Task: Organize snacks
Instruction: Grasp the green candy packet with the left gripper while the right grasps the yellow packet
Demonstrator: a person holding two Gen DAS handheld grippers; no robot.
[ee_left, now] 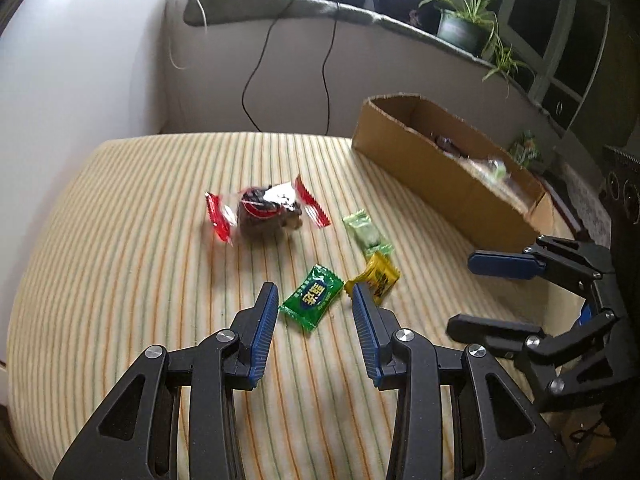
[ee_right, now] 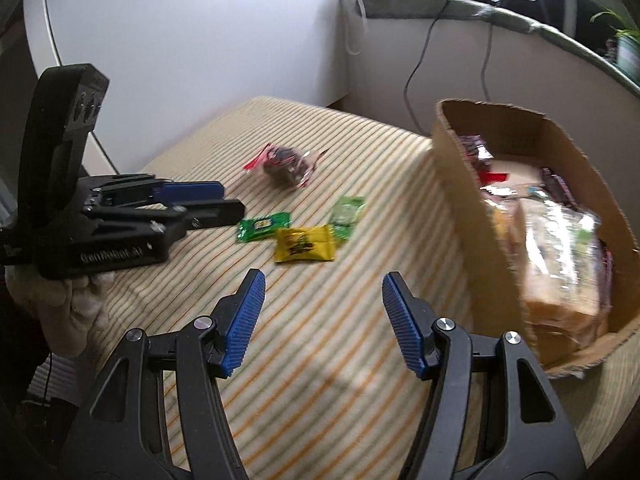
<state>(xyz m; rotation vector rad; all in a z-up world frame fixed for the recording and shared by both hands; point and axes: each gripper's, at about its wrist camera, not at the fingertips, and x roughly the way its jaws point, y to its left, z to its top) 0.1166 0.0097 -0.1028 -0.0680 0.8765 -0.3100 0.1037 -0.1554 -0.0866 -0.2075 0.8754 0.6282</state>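
Observation:
Four wrapped snacks lie on the striped cloth (ee_left: 120, 240). A dark snack in a clear wrapper with red ends (ee_left: 266, 210) (ee_right: 286, 164) is farthest. Nearer are a pale green candy (ee_left: 366, 234) (ee_right: 347, 212), a yellow candy (ee_left: 378, 276) (ee_right: 305, 244) and a dark green candy (ee_left: 313, 297) (ee_right: 263, 226). My left gripper (ee_left: 315, 294) (ee_right: 230, 200) hovers open just over the dark green candy, not touching it. My right gripper (ee_right: 323, 278) (ee_left: 461, 293) is open and empty, short of the yellow candy. The cardboard box (ee_left: 440, 176) (ee_right: 476, 208) stands to the right.
The box holds several packaged snacks (ee_right: 560, 248). Behind the cloth is a wall with hanging cables (ee_left: 256, 72) and a ledge with a potted plant (ee_left: 464, 24). A gloved hand (ee_right: 72, 304) holds the left gripper. The cloth drops away at its near and left edges.

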